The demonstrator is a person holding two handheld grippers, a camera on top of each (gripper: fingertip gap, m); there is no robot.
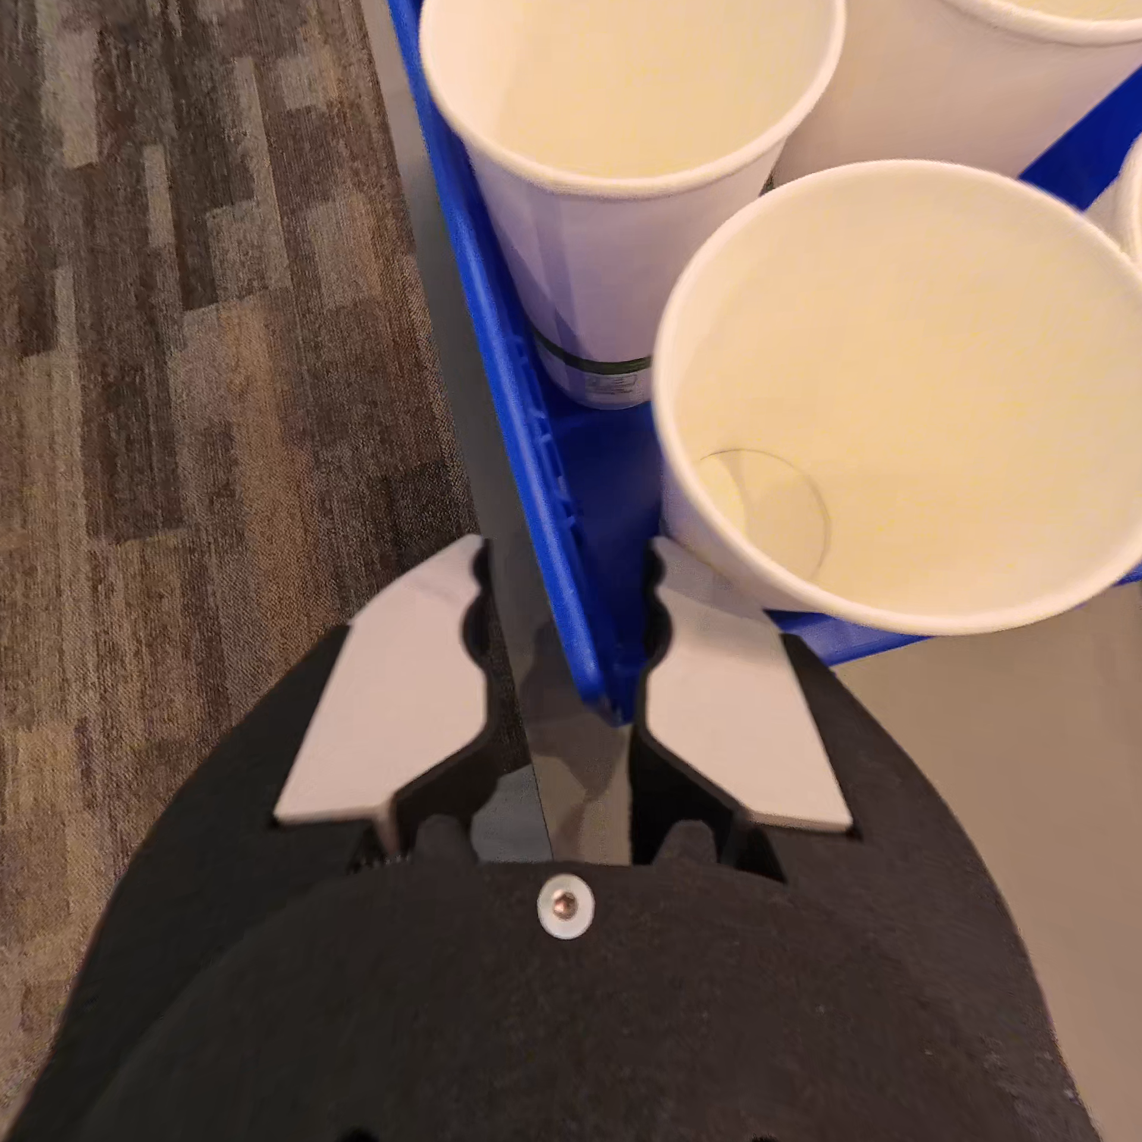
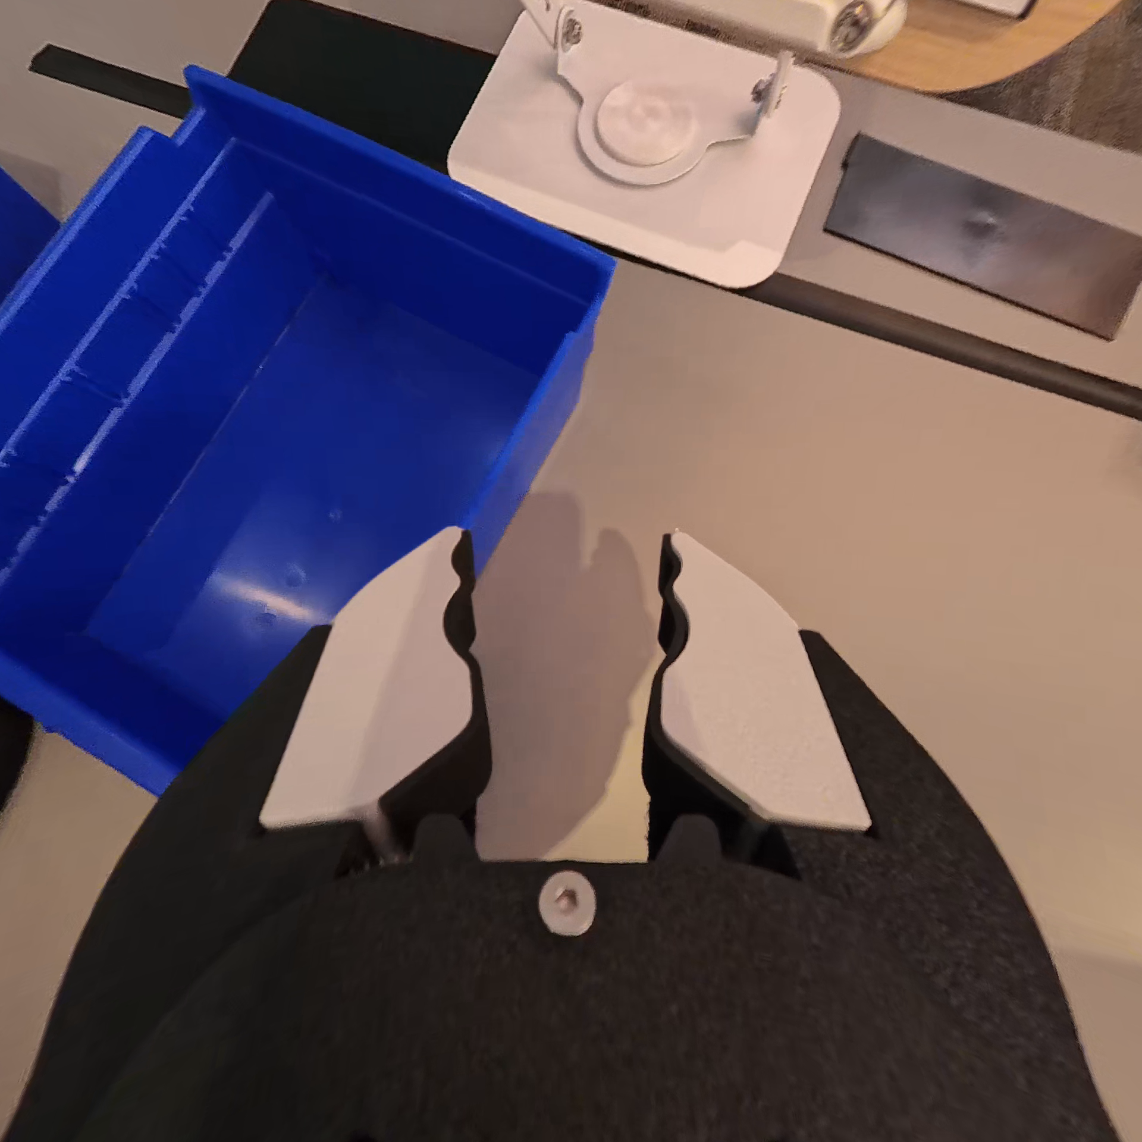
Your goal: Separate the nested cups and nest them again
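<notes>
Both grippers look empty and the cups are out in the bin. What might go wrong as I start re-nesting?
1. The left gripper, open, straddles the blue bin's wall; closing now would likely pinch the wall, not a cup.
2. The nearest cup tilts and touches the right finger; a nudge may topple it.
3. The right gripper hangs over the table beside an empty bin, with no cups in its view.

Cut-off and hidden parts

In the left wrist view the far right cup is cropped by the top edge, the nearest cup hides its own base, and the blue bin runs off-frame; the white mount is cut at the top.
</notes>
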